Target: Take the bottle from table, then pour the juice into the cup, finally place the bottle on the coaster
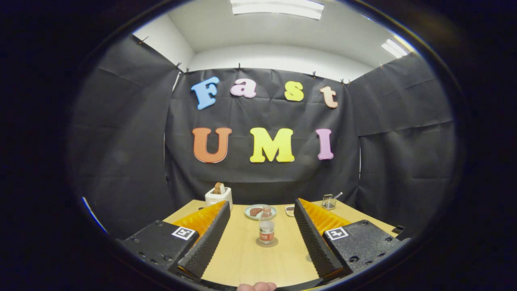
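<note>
Bottle [266, 227] upright on coaster [266, 242], mid table [242, 258], cap on. Gripper [261, 213] spread wide, fingers either side of bottle, not touching. Plate [259, 211] just behind bottle; toaster [218, 197] behind-left, glass cup [328, 201] behind-right.

Gripper [261, 218] level, jaws spread wide — fingers [210, 238] touching nothing.
</note>
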Available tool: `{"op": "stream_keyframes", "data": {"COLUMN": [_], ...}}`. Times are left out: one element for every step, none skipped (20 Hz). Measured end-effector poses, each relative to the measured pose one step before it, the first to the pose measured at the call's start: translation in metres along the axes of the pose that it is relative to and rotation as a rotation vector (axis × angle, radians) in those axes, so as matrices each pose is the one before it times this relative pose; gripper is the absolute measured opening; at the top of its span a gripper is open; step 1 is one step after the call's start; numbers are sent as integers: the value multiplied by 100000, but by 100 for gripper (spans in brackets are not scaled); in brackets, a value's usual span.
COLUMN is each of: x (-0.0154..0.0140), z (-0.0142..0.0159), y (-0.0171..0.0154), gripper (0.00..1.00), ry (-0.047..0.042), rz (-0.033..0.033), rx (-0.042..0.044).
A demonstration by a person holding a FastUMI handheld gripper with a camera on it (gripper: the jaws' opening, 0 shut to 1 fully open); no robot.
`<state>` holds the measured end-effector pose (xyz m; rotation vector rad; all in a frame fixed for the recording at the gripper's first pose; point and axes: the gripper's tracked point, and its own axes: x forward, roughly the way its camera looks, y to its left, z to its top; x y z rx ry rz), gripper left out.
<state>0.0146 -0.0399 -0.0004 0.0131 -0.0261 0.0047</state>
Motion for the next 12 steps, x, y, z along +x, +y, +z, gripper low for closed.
{"op": "stream_keyframes", "data": {"x": [-74, 9, 10, -101, -41, 17, 45, 74, 79, 13, 81, 79], "z": [-62, 2, 111, 34, 79, 114, 51, -65, -39, -74, -39, 42], "y": [-36, 39, -13, -134, -195, 8, 198, 25, -151, -148, -79, -147], "gripper": [100, 100, 100, 100, 100, 100, 100, 100, 100, 100, 100, 100], "ry": [94, -28, -229, 30, -307, -367, -436, 147, 203, 287, -29, -84], "rz": [-70, -120, -44, -420, -535, 96, 698, 372, 49, -82, -126, -217], "rx": [-8, -56, -245, -265, -97, 217, 518, 495, 250, 15, -93, -189]}}
